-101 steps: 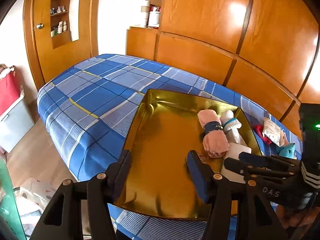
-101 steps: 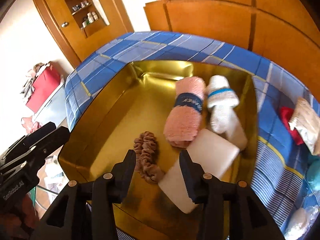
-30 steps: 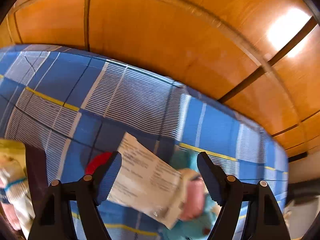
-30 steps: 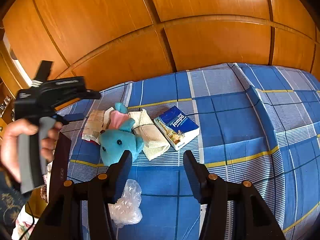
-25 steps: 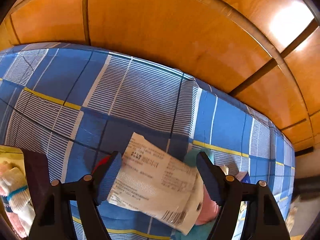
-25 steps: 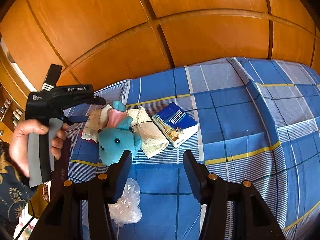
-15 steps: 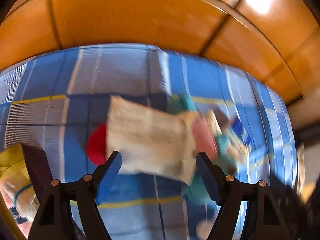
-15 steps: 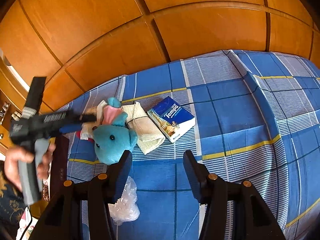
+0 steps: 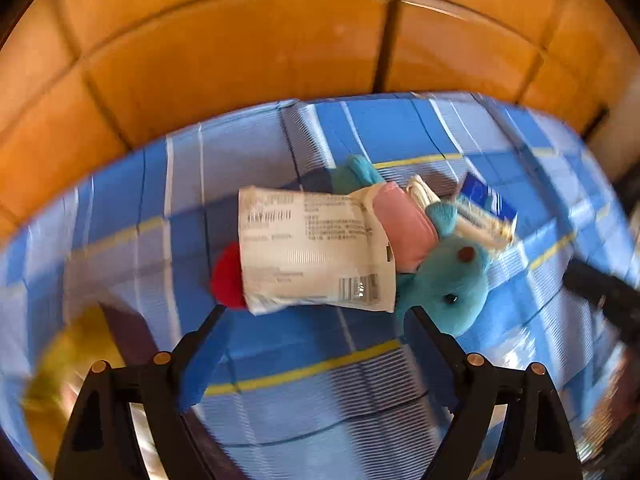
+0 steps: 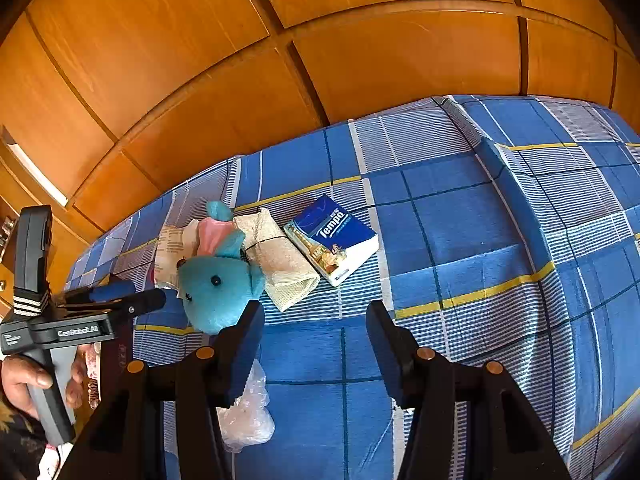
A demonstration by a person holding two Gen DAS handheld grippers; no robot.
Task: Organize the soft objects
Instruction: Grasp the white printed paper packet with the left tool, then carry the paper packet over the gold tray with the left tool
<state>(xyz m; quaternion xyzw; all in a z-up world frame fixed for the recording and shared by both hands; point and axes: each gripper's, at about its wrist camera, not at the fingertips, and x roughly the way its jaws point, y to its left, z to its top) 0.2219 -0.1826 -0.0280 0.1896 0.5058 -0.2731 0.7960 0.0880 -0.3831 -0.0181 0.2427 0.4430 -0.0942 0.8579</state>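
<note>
My left tool (image 9: 316, 324) is opening, nothing between its jaws, hovering low in the frame just short of the white printed packet (image 9: 312, 252) at centre. That packet lies on the bed (image 9: 360, 400), overlapping a red item (image 9: 226, 276) on its left and the teal plush (image 9: 448, 280) on its right. My right tool (image 10: 314, 332) hangs released and empty at lower centre, with the plush, a folded cloth (image 10: 284, 264) and a tissue pack (image 10: 332, 238) above it. I judge this the reach for the packet; next I must lower and close on it alone.
</note>
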